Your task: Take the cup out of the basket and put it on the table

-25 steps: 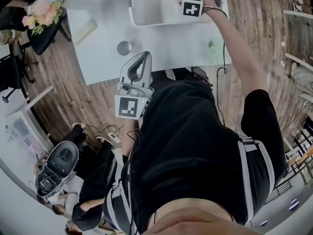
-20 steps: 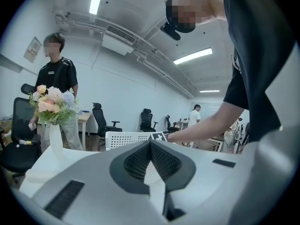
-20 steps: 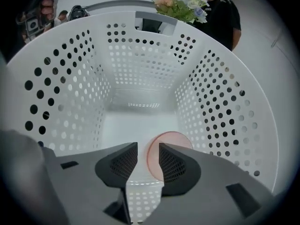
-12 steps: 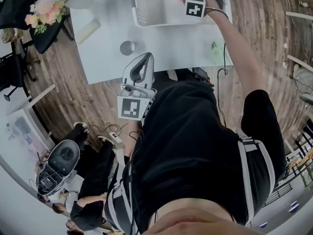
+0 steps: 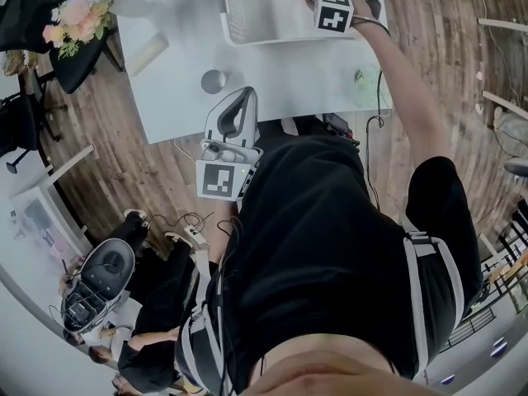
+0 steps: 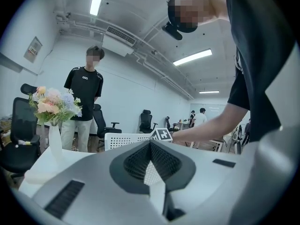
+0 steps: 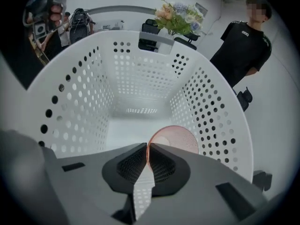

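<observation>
Left hand-held gripper (image 6: 150, 145): jaws together, nothing in them, hanging at the near tabletop (image 5: 280, 77) edge. Basket (image 5: 247, 15) on the far side of the tabletop. Pink cup (image 7: 174, 136) inside it, near the right wall. Right hand-held gripper (image 7: 147, 154): jaws have just been closing and are now pinched on the cup's rim. Judged: grasp made; lifting out and setting down remain. Against a second ago: left unmoved, the right's marker cube (image 5: 334, 11) sits slightly further right.
</observation>
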The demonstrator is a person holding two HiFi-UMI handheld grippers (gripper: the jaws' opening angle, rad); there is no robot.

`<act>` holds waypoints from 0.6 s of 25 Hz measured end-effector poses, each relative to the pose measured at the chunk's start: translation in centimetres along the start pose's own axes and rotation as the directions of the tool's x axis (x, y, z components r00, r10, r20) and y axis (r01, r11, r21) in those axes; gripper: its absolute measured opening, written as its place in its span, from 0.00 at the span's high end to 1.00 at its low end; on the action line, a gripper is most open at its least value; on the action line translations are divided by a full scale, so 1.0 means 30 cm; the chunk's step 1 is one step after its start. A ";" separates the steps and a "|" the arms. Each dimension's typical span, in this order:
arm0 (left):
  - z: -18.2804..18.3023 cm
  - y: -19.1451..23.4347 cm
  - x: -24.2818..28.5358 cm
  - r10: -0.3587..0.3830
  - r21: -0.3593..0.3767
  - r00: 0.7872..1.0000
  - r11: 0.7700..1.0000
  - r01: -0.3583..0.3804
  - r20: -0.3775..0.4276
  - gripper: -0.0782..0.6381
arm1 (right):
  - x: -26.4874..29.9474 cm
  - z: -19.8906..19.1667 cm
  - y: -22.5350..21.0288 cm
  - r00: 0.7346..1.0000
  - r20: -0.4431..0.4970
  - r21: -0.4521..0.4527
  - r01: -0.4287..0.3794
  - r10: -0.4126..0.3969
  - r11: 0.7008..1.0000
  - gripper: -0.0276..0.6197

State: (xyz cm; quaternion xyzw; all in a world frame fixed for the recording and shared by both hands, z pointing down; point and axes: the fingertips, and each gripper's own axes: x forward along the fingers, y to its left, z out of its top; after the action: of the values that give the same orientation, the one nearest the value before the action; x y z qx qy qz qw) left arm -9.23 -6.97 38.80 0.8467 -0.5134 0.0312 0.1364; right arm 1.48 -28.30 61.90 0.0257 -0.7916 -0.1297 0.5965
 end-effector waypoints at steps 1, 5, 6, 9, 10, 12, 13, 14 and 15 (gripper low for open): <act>0.004 -0.004 0.001 -0.004 0.004 1.000 1.000 0.004 0.006 0.86 | -0.024 0.011 -0.003 1.000 0.011 0.000 0.009 -0.009 1.000 0.91; 0.022 -0.019 0.004 -0.020 0.012 0.999 1.000 0.020 0.024 0.86 | -0.128 0.052 -0.018 0.998 0.043 -0.013 0.051 -0.050 0.999 0.91; 0.022 -0.025 0.004 -0.025 0.011 0.999 1.000 0.025 0.019 0.86 | -0.159 0.062 -0.021 0.997 0.053 -0.009 0.062 -0.061 0.998 0.91; 0.026 -0.041 0.003 -0.039 0.012 0.999 0.999 0.038 0.023 0.86 | -0.257 0.093 -0.022 0.991 0.092 0.015 0.098 -0.099 0.995 0.91; 0.033 -0.047 0.004 -0.044 0.016 0.999 0.999 0.044 0.030 0.86 | -0.289 0.104 -0.022 0.988 0.104 0.018 0.113 -0.114 0.993 0.91; 0.043 -0.057 0.005 -0.054 0.020 0.998 0.998 0.054 0.040 0.86 | -0.349 0.124 -0.020 0.982 0.126 0.015 0.143 -0.144 0.990 0.91; 0.045 -0.063 0.004 -0.059 0.022 0.997 0.998 0.058 0.044 0.86 | -0.377 0.134 -0.017 0.978 0.138 0.012 0.159 -0.159 0.987 0.91; 0.048 -0.070 0.003 -0.064 0.026 0.997 0.998 0.063 0.049 0.86 | -0.404 0.142 -0.013 0.974 0.149 0.009 0.174 -0.174 0.985 0.91; 0.051 -0.079 0.001 -0.070 0.032 0.996 0.997 0.068 0.054 0.86 | -0.429 0.148 -0.006 0.969 0.158 0.007 0.190 -0.189 0.982 0.91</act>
State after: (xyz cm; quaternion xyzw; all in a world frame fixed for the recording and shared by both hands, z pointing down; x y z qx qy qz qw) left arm -7.27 -6.38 36.85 0.8664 -0.4868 0.0106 0.1106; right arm 0.93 -25.19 48.66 0.0883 -0.8298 -0.1911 0.5169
